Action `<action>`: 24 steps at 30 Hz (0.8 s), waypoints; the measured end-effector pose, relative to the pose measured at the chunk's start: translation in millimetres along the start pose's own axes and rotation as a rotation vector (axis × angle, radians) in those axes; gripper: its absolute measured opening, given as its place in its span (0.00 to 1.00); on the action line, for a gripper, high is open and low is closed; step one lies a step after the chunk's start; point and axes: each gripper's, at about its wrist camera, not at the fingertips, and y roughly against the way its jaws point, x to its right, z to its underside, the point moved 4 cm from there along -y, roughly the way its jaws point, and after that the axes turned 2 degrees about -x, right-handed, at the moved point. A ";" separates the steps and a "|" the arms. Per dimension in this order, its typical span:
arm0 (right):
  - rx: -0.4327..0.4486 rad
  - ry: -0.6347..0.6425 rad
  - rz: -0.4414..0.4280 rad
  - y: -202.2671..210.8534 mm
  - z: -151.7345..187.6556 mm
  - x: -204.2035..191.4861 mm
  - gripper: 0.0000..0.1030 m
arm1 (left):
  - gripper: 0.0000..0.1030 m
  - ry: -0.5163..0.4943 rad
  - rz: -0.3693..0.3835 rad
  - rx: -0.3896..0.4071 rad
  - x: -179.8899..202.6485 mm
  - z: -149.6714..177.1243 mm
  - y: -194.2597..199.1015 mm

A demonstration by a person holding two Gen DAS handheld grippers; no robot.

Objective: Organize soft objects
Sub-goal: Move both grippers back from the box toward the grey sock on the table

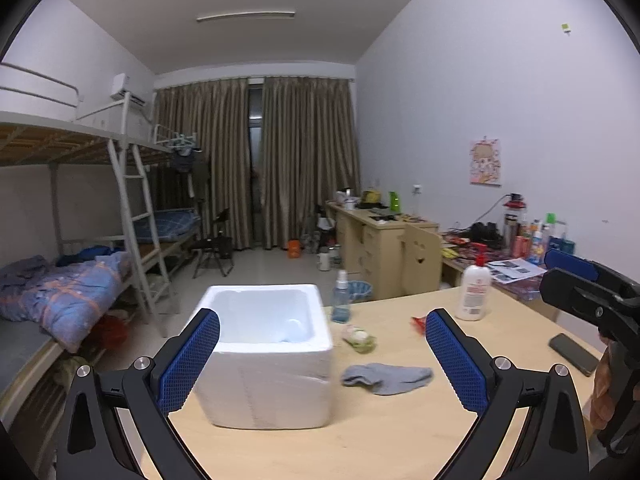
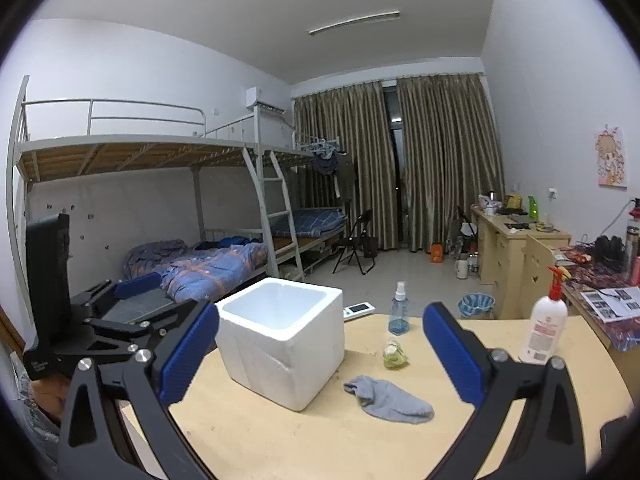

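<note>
Left wrist view shows the left claw (image 1: 322, 360) wide open and holding nothing, hanging above the near edge of the bench (image 1: 380, 440). The right claw (image 2: 320, 354) is wide open and bare too.

The gray sock (image 1: 386, 377) lies flat on the bench, just to the right of the white foam box (image 1: 268, 356). It does not touch the box. A small green and white soft thing (image 1: 360, 338) sits a bit behind the sock, near the blue spray bottle (image 1: 341, 298). The box is open at the top and looks like the place for the soft things.

I think the step now is to pick up the sock. The right claw looks best for this, since in its view the sock (image 2: 390, 400) lies between its two fingers. It should come straight down over the thick middle of the sock, pinch down close to the wood to catch the cloth, then lift high enough to clear the box wall.

Some things are hard to see. I cannot tell what the little green thing (image 2: 395, 354) really is. The bottom of the box is partly hidden by its own walls. A dark phone (image 1: 574, 354) lies close to the right claw at the picture's edge, where the view is bent.
</note>
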 end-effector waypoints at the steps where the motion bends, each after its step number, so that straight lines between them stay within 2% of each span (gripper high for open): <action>1: 0.005 0.000 0.010 4.5 2.6 0.8 1.00 | 1.00 0.000 0.009 0.001 4.0 0.5 0.9; 13: 0.013 -0.004 0.102 43.3 28.3 16.5 1.00 | 1.00 -0.003 0.121 0.002 42.0 10.5 9.2; 24: -0.001 0.003 0.146 46.0 44.5 27.8 1.00 | 1.00 -0.018 0.175 -0.021 60.4 28.3 3.5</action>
